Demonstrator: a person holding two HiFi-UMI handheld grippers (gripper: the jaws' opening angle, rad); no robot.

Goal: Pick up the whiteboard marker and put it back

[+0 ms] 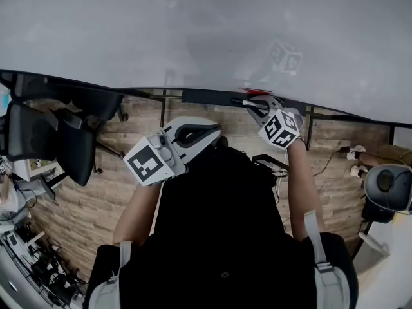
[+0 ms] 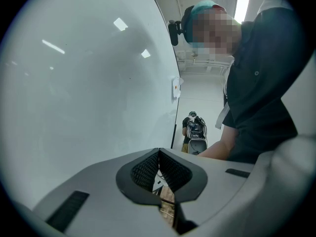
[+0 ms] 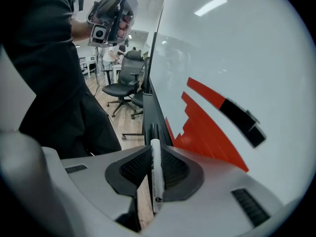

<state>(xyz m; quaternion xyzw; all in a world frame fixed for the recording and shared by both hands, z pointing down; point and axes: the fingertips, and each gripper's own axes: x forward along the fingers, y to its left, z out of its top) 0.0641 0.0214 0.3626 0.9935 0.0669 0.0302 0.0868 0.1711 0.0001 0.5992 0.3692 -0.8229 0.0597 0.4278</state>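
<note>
White whiteboard marker (image 3: 156, 177) clamped in right gripper's (image 3: 154, 154) jaws, long axis ahead along the black tray (image 3: 148, 102); left gripper's (image 2: 159, 156) jaws together, empty.

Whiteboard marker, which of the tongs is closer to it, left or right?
Right. The right tongs are shut on the whiteboard marker by the tray; the left tongs, shut and empty, are off to its left, well apart.

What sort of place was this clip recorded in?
Most likely an office or lab workspace. A large whiteboard fills the wall, with a dark marker tray along its lower edge, and black swivel office chairs stand on a wood-look floor.
</note>
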